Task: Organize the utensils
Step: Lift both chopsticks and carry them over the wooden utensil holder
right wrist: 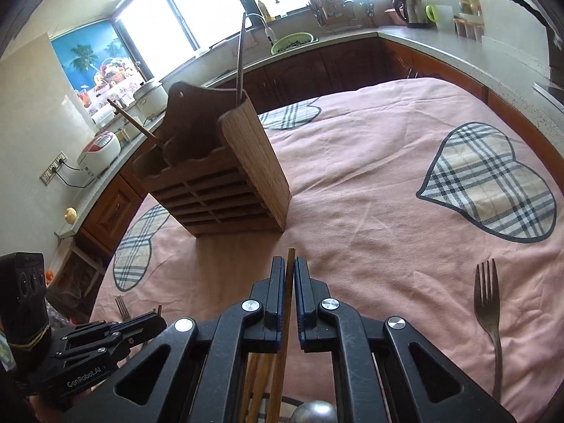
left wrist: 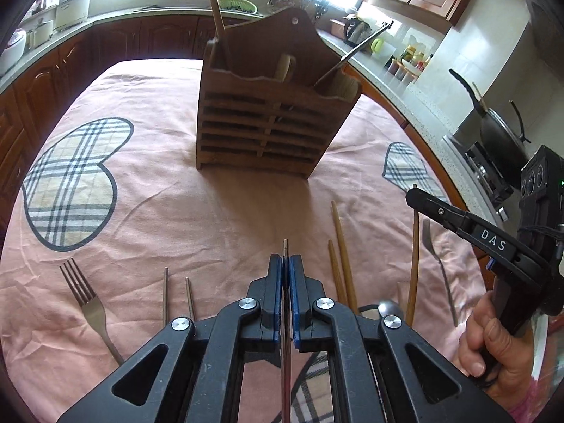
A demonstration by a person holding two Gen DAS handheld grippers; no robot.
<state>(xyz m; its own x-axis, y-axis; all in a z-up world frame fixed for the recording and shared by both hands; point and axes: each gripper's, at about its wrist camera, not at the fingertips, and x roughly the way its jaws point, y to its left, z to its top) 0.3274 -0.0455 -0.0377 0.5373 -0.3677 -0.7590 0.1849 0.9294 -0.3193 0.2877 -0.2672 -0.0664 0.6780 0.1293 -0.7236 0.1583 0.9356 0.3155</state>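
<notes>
Surface: pink tablecloth point(left wrist: 183, 211) with plaid hearts, kitchen counters behind.
Holder: wooden utensil holder point(left wrist: 271, 120) upright mid-table; two chopsticks lean out of its outer compartments.
Left gripper point(left wrist: 286, 268): clenched on a metal chopstick point(left wrist: 285, 250).
Right gripper point(right wrist: 289, 271): clenched on a wooden chopstick point(right wrist: 290, 264).
Loose on cloth: two forks, two metal chopsticks, three wooden chopsticks.

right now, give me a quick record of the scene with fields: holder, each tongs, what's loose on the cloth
holder: wooden rack upright on pink cloth, two sticks poking out of the top
left tongs: shut on metal chopstick
right tongs: shut on wooden chopstick
loose: fork, two metal chopsticks, wooden chopsticks, second fork
</notes>
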